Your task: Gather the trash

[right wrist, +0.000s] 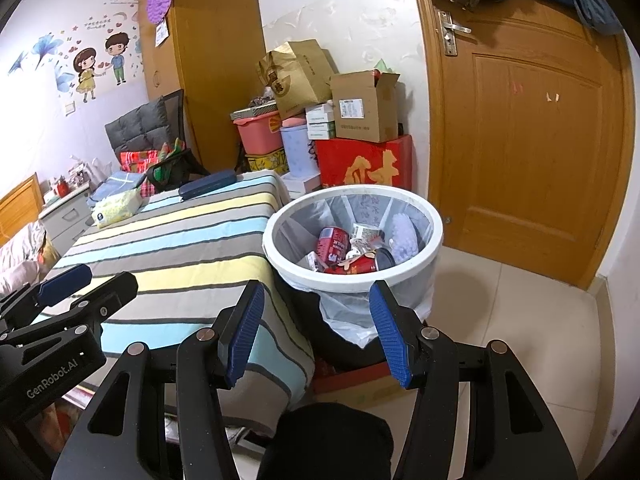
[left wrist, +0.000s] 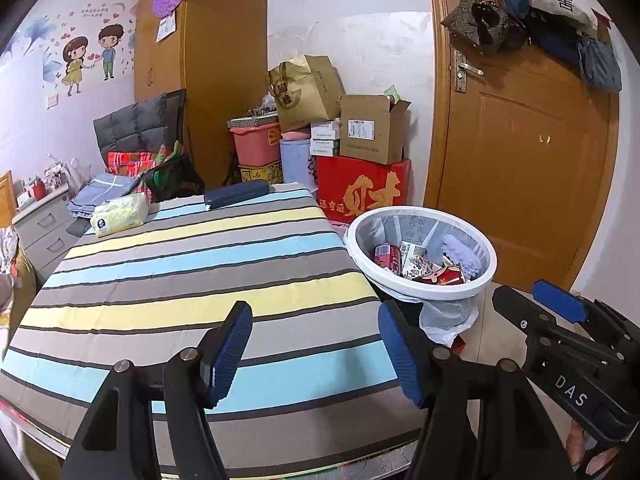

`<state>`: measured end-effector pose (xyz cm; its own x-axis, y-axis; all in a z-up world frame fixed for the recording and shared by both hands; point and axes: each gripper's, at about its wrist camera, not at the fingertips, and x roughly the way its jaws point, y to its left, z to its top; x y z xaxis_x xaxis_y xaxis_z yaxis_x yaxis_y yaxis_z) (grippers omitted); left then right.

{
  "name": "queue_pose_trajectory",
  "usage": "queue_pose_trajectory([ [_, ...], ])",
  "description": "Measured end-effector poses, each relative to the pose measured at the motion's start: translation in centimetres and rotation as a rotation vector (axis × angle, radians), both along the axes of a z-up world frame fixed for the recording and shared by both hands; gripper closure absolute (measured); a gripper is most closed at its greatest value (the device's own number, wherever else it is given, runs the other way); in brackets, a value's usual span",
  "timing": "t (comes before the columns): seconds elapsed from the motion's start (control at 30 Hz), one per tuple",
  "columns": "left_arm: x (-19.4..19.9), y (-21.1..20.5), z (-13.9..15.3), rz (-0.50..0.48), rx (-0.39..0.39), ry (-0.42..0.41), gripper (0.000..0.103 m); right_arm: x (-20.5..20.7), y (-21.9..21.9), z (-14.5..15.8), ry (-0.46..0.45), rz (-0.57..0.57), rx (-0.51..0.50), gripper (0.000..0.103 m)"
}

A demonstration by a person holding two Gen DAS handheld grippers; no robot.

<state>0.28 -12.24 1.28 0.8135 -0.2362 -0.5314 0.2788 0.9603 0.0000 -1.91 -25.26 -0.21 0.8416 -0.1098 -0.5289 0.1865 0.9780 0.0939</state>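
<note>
A white-rimmed trash bin [left wrist: 424, 286] [right wrist: 340, 282], lined with a clear bag, stands on the floor beside the striped table [left wrist: 192, 264] [right wrist: 180, 248]. It holds red cans [left wrist: 388, 258] [right wrist: 332, 244], paper wrappers and a pale purple piece. My left gripper [left wrist: 316, 352] hovers open over the table's near part with nothing between its blue pads. My right gripper [right wrist: 316, 336] stands open and empty, just before the bin and the table's corner. Each gripper shows in the other's view: the right gripper [left wrist: 532, 300] at the right edge, the left gripper [right wrist: 90, 286] at the left edge.
A tissue pack [left wrist: 120, 214] [right wrist: 116, 208] and a dark blue case [left wrist: 236, 194] [right wrist: 208, 190] lie at the table's far end. Behind it are stacked boxes [left wrist: 372, 128], a red box [right wrist: 360, 164] and a pink tub. A wooden door [right wrist: 520, 140] is shut at right, above tiled floor.
</note>
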Motion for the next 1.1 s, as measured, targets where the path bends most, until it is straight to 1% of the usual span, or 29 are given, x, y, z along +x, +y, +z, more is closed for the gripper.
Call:
queue_pose_trajectory([
  [1.1,-0.77,0.61,0.19,0.004,-0.003,0.001,0.038,-0.03,0.17,0.07,0.003,-0.003,0.002,0.047],
])
